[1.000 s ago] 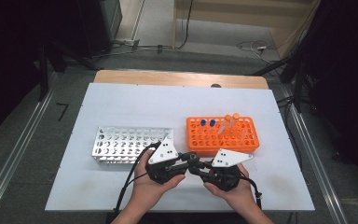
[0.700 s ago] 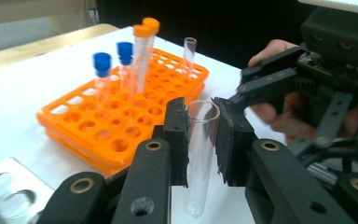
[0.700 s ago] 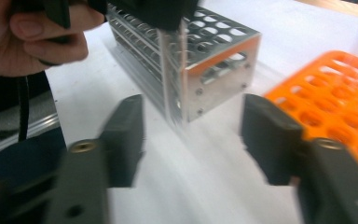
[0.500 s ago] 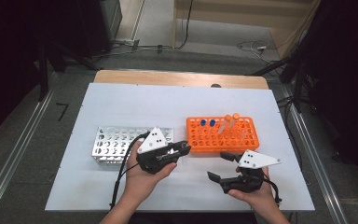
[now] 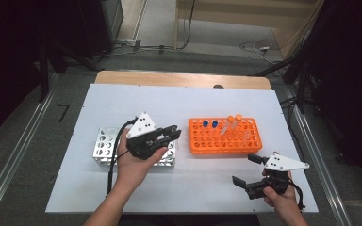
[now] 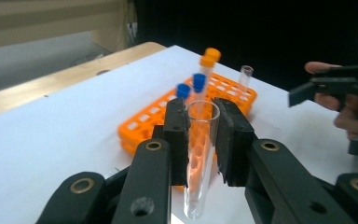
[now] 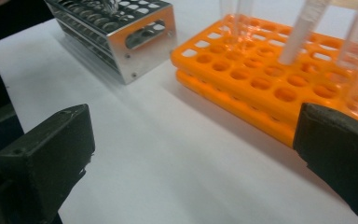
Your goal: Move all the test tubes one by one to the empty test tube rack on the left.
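Left gripper view looks along the left gripper (image 6: 201, 135), whose two black pads are closed on a clear, uncapped glass test tube (image 6: 198, 158), held upright with its open rim just above the pads and its rounded bottom hanging free. Beyond it, toward 12 o'clock, sits the orange tube rack (image 6: 223, 100), carrying two blue-capped tubes (image 6: 191, 86), two orange-capped tubes (image 6: 209, 58) and one more uncapped clear tube (image 6: 244, 77).

From the high view, the left gripper (image 5: 169, 135) is poised over the right-hand end of the silver metal rack (image 5: 104, 146), which lies at about 9 o'clock from the orange rack (image 5: 226, 136) on the white table (image 5: 184, 101). The right gripper (image 5: 250, 172) rests low at about 5 o'clock of the orange rack, well apart from it, its jaws spread wide with nothing between them; the right gripper view confirms bare tabletop between its pads (image 7: 46, 158).

As a judgement, the work looks like moving tubes from the orange rack to the metal one, and it is at an early stage: one tube is in hand above the metal rack but not yet seated. The visible holes of the metal rack (image 7: 121, 28) seem unfilled, though its far part is hidden by the hand. Lowering this tube into a hole is left, then the five tubes standing in the orange rack.
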The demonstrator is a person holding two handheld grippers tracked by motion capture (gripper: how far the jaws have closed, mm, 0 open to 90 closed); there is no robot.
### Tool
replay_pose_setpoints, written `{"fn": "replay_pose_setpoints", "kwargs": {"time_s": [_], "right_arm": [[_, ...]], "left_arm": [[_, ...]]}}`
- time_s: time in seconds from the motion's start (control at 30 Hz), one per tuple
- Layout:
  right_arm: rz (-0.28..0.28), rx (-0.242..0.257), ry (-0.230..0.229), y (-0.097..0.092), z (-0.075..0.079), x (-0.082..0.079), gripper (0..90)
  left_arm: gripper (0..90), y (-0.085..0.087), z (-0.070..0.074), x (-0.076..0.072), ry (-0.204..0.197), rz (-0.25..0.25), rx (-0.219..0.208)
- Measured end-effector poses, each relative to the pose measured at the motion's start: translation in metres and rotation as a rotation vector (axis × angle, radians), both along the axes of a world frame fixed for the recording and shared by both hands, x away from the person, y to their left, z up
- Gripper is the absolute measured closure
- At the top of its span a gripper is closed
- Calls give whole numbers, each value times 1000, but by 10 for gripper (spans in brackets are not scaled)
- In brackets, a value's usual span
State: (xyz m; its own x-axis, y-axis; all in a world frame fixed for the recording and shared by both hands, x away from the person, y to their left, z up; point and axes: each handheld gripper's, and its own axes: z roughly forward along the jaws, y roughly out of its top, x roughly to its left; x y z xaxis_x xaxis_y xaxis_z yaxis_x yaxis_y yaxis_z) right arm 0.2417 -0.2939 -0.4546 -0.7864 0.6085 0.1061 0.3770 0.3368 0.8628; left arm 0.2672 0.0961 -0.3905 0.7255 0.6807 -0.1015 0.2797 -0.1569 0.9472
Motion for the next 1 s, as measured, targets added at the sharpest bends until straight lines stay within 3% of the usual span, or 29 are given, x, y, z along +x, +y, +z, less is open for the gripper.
{"fn": "replay_pose_setpoints", "kwargs": {"time_s": [0.17,0.4,1.0], "right_arm": [[-38,8,0,-16,-3,4,0],[-70,12,-5,-25,-5,8,0],[-85,15,10,-29,-10,12,0]], "left_arm": [[765,9,4,12,-12,43,-6],[765,15,1,29,-11,80,2],[765,8,-23,58,33,128,16]]}}
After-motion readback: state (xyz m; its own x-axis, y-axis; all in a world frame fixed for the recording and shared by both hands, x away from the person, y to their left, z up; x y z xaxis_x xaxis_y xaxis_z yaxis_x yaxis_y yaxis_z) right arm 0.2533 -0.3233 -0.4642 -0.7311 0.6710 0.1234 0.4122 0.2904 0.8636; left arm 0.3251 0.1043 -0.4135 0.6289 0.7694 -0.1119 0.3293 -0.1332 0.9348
